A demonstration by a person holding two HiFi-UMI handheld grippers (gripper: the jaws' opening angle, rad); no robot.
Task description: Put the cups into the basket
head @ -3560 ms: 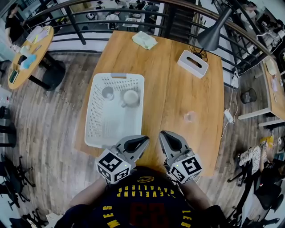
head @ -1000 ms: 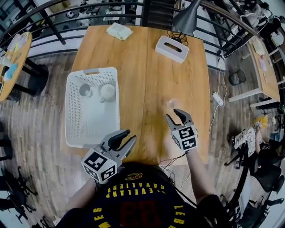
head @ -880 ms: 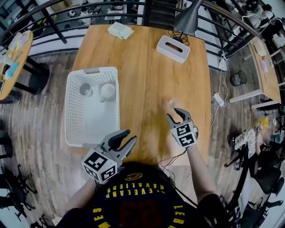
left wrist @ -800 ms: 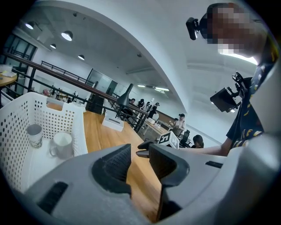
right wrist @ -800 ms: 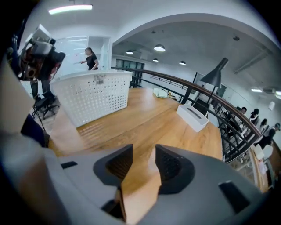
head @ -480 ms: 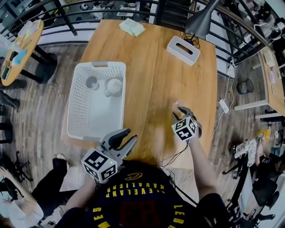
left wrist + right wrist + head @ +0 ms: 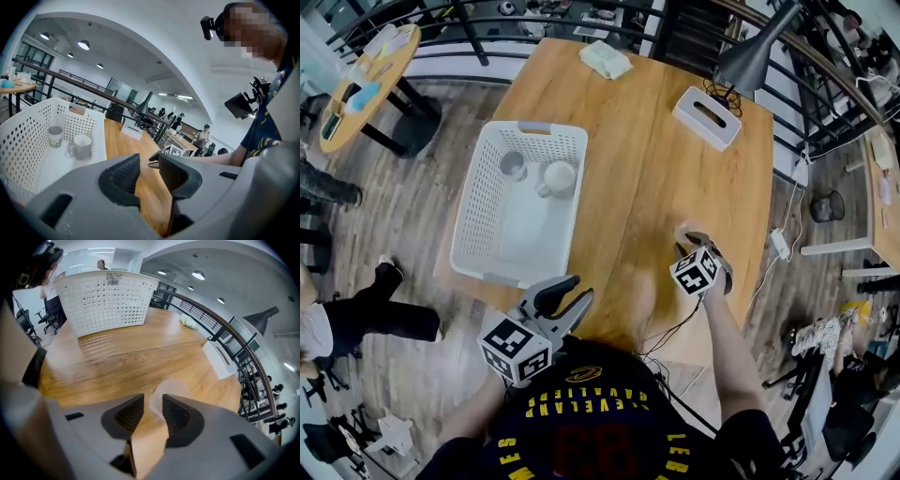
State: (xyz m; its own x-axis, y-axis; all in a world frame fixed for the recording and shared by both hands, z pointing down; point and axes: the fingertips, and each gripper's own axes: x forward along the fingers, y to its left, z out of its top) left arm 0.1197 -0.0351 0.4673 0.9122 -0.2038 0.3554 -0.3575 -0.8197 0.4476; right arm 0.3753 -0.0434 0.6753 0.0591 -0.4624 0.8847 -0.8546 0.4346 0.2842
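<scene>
Two are already in the white basket (image 7: 478, 206) on the counter (image 7: 637, 122): a grey cup (image 7: 514, 166) and a white mug (image 7: 558, 178), side by side at its far end. Well to the basket's right stands a clear cup (image 7: 172, 389). The right tool (image 7: 152, 403) points down at it, jaws apart and just closing, with the cup's near wall between them, unpinched. The left tool (image 7: 149, 163) hovers by the counter's near edge, its jaws just opened a little and empty.
</scene>
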